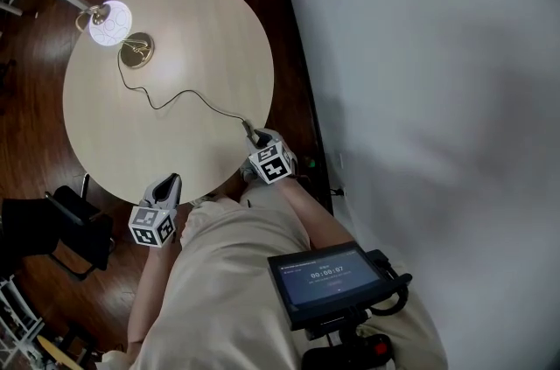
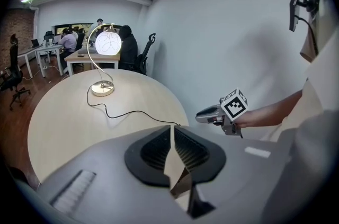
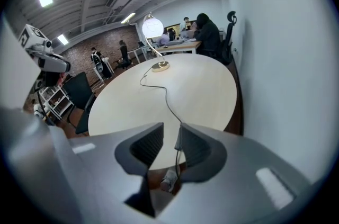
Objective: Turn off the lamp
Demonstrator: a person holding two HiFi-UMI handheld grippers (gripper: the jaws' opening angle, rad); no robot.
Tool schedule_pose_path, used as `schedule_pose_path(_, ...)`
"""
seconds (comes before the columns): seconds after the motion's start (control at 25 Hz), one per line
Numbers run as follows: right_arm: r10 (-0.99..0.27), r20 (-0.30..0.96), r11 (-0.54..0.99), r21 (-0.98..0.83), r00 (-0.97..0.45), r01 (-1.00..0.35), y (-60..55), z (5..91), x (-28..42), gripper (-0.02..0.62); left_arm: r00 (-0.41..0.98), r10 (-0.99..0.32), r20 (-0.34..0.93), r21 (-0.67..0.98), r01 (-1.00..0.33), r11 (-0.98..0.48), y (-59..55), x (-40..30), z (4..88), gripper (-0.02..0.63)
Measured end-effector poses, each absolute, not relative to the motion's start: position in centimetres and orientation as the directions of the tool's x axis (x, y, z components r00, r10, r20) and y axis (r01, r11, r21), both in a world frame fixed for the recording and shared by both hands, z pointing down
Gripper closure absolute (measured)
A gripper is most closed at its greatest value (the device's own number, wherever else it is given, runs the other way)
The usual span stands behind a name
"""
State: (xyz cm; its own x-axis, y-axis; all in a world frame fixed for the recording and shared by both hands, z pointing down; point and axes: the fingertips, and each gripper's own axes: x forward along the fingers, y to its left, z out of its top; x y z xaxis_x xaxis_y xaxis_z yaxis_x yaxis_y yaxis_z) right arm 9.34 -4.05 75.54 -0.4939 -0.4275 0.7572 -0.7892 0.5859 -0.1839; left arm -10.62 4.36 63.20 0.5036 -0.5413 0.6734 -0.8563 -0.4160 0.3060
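A screen (image 1: 325,279) sat mounted at the person's waist, nearest the head camera. Just beyond it, both grippers were at the near edge of the round table (image 1: 206,27).

The left gripper (image 1: 169,183) was at the near-left edge and pointed downward. Its jaws were together but for a thin slit, and nothing was between them. In its own view the left gripper (image 2: 172,132) looked across the table toward the lamp.

The right gripper (image 1: 253,135) was at the near-right edge, where the cord (image 1: 175,97) reached the rim. In the right gripper view its jaws stood apart. The cord (image 3: 167,98) ran down between them, lying close along the right-hand jaw, and a clear gap separated it from the other jaw. Whether the cord touched that pad could not be told. From the left gripper view, the right gripper (image 2: 207,115) showed at the table's right edge with its marker cube up.

The cord wound across the middle of the table to the lamp (image 1: 112,24) near the far-left edge. The lamp's round brass base (image 1: 136,51) rested on the table and its globe shade (image 2: 108,43) glowed white, so the lamp was lit.

A black chair (image 1: 54,224) stood on the floor off the near-left edge. Past the far edge was a desk (image 2: 92,57) with people seated at it.
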Motion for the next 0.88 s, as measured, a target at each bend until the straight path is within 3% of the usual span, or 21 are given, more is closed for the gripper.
schedule_pose_path(0.88,-0.375,0.833,0.507,-0.182,-0.406,-0.842,-5.8,84.5,8.3,0.492,0.491,-0.501,0.713,0.302,-0.860,-0.412,7.0,-14.5,63.0,0.599)
